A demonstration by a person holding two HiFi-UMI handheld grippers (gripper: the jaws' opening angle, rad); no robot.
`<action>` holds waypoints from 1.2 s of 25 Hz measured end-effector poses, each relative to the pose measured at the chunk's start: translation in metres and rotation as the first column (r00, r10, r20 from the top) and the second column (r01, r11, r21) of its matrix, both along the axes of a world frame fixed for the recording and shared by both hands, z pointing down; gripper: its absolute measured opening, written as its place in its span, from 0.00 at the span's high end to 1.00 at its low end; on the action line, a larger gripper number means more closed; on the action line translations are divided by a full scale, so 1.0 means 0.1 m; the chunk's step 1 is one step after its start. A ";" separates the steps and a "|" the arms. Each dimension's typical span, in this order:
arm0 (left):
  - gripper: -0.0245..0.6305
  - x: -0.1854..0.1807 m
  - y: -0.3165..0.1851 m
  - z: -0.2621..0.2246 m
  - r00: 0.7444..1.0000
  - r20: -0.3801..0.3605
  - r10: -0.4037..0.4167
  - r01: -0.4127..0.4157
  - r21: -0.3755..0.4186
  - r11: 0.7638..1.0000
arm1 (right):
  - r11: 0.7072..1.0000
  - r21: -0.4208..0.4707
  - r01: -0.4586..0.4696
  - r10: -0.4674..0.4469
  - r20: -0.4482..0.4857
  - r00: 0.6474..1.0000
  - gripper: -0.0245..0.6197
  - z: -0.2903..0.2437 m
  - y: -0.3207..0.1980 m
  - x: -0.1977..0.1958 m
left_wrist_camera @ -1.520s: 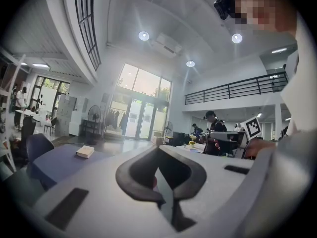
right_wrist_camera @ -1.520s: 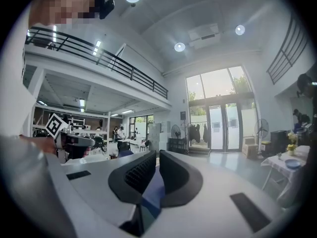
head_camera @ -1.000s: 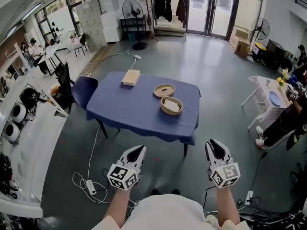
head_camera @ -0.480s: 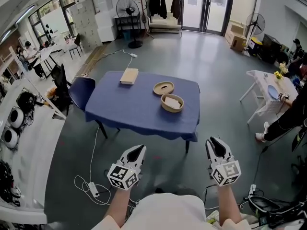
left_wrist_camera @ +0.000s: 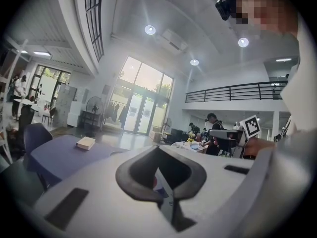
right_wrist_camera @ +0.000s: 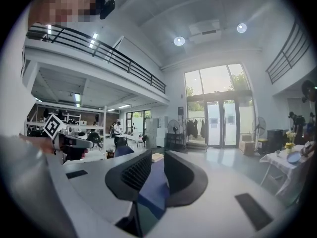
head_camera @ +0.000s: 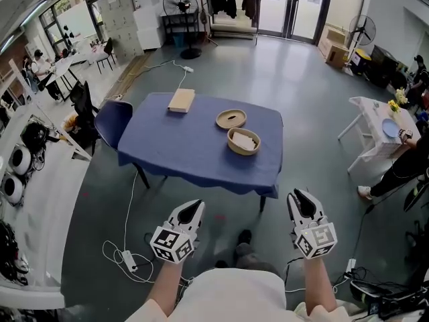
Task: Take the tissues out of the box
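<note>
A table under a blue cloth [head_camera: 194,154] stands a few steps ahead of me. On its far side lies a flat tan box [head_camera: 181,100]. Near its right end sit a round wooden lid [head_camera: 230,119] and a round wooden box [head_camera: 243,141] with white tissue in it. Both grippers hang low in front of my body, far short of the table. My left gripper [head_camera: 194,208] shows a narrow gap and holds nothing. The jaws of my right gripper [head_camera: 299,200] are opening, with nothing between them. The tan box [left_wrist_camera: 85,143] also shows in the left gripper view.
A blue chair [head_camera: 110,123] stands at the table's left end. A white cable and power strip [head_camera: 126,260] lie on the floor to my left. A small white table [head_camera: 375,129] and a seated person [head_camera: 402,173] are at the right. A long white desk [head_camera: 40,200] lines the left.
The view has shifted a little relative to the table, and my foot now shows below it. Both grippers keep their places in the view.
</note>
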State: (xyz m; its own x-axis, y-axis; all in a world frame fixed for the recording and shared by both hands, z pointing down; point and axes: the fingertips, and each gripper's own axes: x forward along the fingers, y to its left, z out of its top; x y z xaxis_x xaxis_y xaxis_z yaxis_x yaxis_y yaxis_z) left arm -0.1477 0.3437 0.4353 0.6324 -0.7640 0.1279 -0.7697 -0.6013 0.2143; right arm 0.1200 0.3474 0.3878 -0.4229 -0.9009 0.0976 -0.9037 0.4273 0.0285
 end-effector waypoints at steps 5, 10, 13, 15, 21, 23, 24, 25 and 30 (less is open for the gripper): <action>0.95 0.08 -0.54 0.04 1.000 0.008 -0.013 0.013 -0.009 1.000 | 1.000 -0.017 0.023 -0.022 0.002 1.000 0.80 0.10 -0.59 0.09; 0.95 0.30 -1.22 0.05 1.000 0.013 -0.012 0.012 -0.011 1.000 | 0.999 -0.029 0.038 -0.038 0.005 0.999 0.80 0.12 -1.32 0.27; 0.95 0.53 -1.64 0.07 1.000 0.018 -0.011 0.012 -0.018 1.000 | 0.998 -0.043 0.048 -0.047 0.011 0.999 0.80 0.17 -1.77 0.45; 0.95 0.68 -1.90 0.11 1.000 0.022 -0.013 0.014 -0.024 1.000 | 0.997 -0.054 0.061 -0.061 0.009 0.998 0.80 0.23 -2.05 0.57; 0.95 0.99 -2.58 0.21 0.998 0.043 -0.041 0.043 -0.037 0.998 | 0.991 -0.078 0.110 -0.109 0.016 0.994 0.80 0.39 -2.85 0.83; 0.95 1.10 -2.77 0.24 0.997 0.053 -0.059 0.060 -0.036 0.998 | 0.988 -0.084 0.129 -0.128 0.021 0.992 0.80 0.45 -3.08 0.94; 0.95 1.16 -2.86 0.28 0.996 0.060 -0.067 0.069 -0.036 0.997 | 0.987 -0.087 0.139 -0.137 0.024 0.990 0.80 0.50 -3.19 1.01; 0.95 1.22 -2.95 0.31 0.995 0.066 -0.074 0.076 -0.035 0.996 | 0.985 -0.091 0.148 -0.147 0.027 0.989 0.80 0.56 -3.30 1.07; 0.95 1.34 -3.35 0.49 0.993 0.073 -0.094 0.098 -0.045 0.994 | 0.974 -0.124 0.189 -0.186 0.031 0.982 0.80 0.85 -3.75 1.13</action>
State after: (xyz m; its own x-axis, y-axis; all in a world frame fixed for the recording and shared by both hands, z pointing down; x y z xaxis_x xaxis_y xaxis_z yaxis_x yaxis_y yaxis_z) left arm -0.0137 0.0084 0.4844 0.5446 -0.8125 0.2080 -0.8376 -0.5141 0.1848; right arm 0.2330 -0.0280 0.4726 -0.5862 -0.7864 0.1947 -0.8069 0.5884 -0.0529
